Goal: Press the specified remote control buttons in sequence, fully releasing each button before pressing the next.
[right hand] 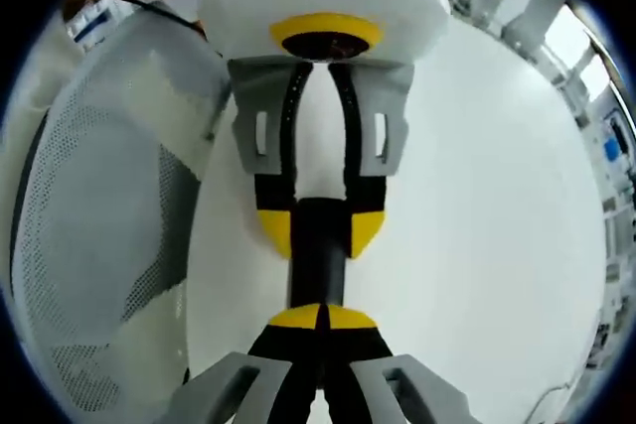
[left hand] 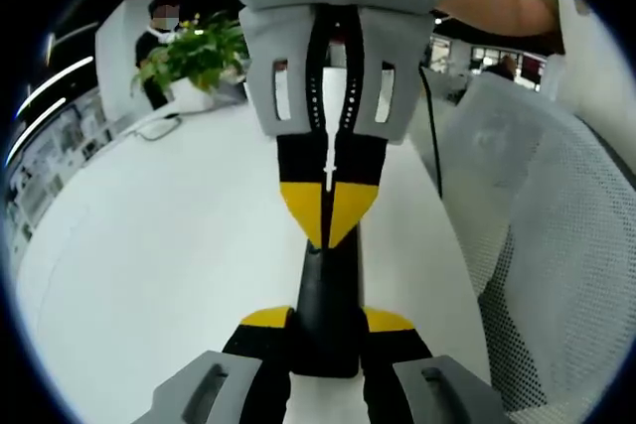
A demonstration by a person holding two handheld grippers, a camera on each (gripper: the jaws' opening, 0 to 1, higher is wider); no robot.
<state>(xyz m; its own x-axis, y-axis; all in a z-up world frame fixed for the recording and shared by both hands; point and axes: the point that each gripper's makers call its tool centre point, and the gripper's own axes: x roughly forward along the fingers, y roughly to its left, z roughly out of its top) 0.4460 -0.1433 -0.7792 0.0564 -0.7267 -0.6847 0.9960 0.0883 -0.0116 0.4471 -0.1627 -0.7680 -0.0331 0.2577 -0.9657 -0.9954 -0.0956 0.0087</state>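
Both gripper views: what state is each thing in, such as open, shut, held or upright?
left gripper: shut on the remote, one jaw on each side.
right gripper: shut, tips against the remote.
remote: clamped, not lying loose.
potted plant: upright on the white table.

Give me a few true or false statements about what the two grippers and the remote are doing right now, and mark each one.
1. The left gripper clamps one end of the black remote. True.
2. The right gripper is wide open. False: its yellow tips meet, shut, over the remote.
3. The remote lies over a white table. True.
4. A red cup stands behind the grippers. False: a potted plant stands there.
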